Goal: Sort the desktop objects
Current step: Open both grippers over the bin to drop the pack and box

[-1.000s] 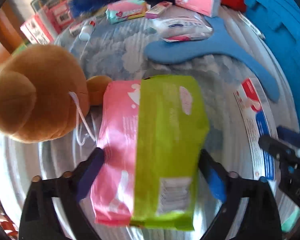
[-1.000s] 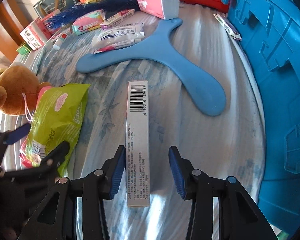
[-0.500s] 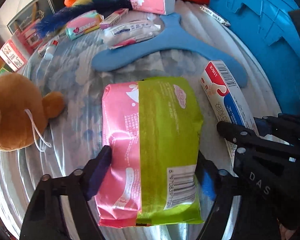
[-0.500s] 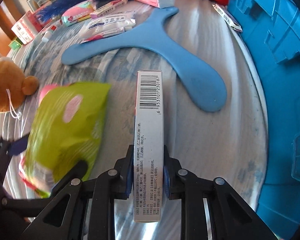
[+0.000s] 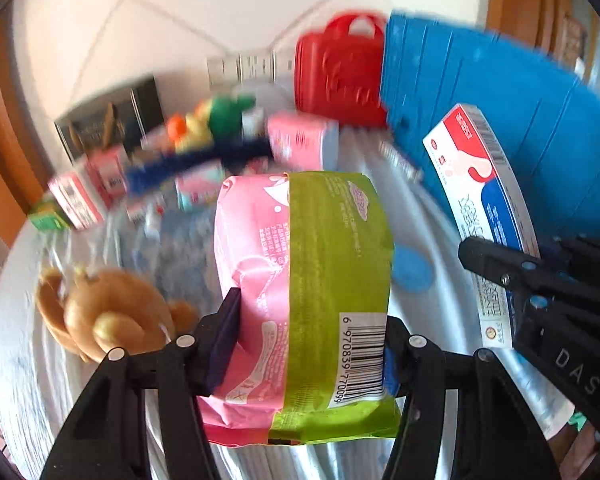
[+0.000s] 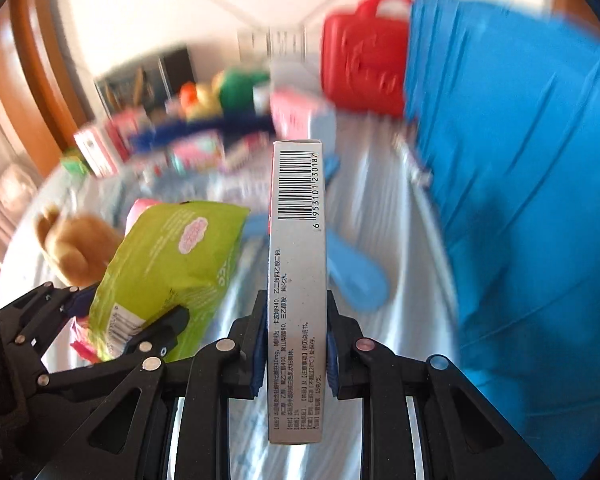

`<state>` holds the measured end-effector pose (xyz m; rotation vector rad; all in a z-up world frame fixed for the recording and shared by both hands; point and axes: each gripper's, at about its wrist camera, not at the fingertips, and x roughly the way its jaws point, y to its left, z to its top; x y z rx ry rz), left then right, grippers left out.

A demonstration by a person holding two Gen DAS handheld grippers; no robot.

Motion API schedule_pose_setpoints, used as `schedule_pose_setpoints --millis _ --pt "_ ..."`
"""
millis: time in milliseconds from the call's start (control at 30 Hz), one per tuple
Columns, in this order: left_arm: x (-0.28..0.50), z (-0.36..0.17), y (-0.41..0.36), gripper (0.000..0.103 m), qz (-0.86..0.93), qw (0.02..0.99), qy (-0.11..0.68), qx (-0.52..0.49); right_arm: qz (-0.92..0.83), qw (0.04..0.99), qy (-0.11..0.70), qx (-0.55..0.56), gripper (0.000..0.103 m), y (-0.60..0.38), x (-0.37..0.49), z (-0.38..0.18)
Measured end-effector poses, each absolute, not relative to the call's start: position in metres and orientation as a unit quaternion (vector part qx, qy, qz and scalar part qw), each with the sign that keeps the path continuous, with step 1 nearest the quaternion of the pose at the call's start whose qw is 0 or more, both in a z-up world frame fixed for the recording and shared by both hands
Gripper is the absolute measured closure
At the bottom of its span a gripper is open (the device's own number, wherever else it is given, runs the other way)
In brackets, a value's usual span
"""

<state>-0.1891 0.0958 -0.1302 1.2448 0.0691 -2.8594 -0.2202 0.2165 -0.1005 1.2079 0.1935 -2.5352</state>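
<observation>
Pale cloth with a faint blue print covers the tabletop [image 5: 40,380], and white tiled wall fills the background behind a blurred row of small boxes and toys. Above that cloth, the pink and green packet [image 5: 304,300] is pinched across its width by the left gripper [image 5: 306,352], whose jaws have just been closing on it; a second ago they stood wide on either side of it while it lay flat. The long grey box [image 6: 296,292] with a barcode stands edge-up in the right gripper [image 6: 296,352], which is clenched tight on its two broad faces, where a second ago the jaws were open and the box lay on the cloth. Both items now hang clear of the surface, and the streaked background suggests both hands are rising together. Left behind on the tabletop are the brown teddy bear [image 5: 108,316], the blue boomerang-shaped toy [image 6: 356,280], and further back the red case [image 5: 340,68] beside the big blue container [image 5: 500,128]. Picking up looks finished for these two things; the carry to wherever they belong seems to be starting, and the blue container on the right is a likely destination, though I cannot be sure.
</observation>
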Motion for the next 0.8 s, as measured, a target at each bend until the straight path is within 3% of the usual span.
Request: schedule_pose_setpoints --millis 233,400,800 --pt "-0.162 -0.03 0.136 0.046 -0.965 -0.02 0.002 0.26 -0.946 0.136 0.033 0.293 0.08 0.255 -0.183 -0.002" --pt "-0.164 0.009 0.187 0.046 -0.975 -0.07 -0.009 0.21 -0.972 0.084 0.018 0.218 0.08 0.305 -0.158 0.05" --pt "-0.174 0.037 0.33 0.046 -0.967 -0.179 -0.059 0.169 -0.978 -0.098 0.016 0.185 0.08 0.445 -0.158 0.06"
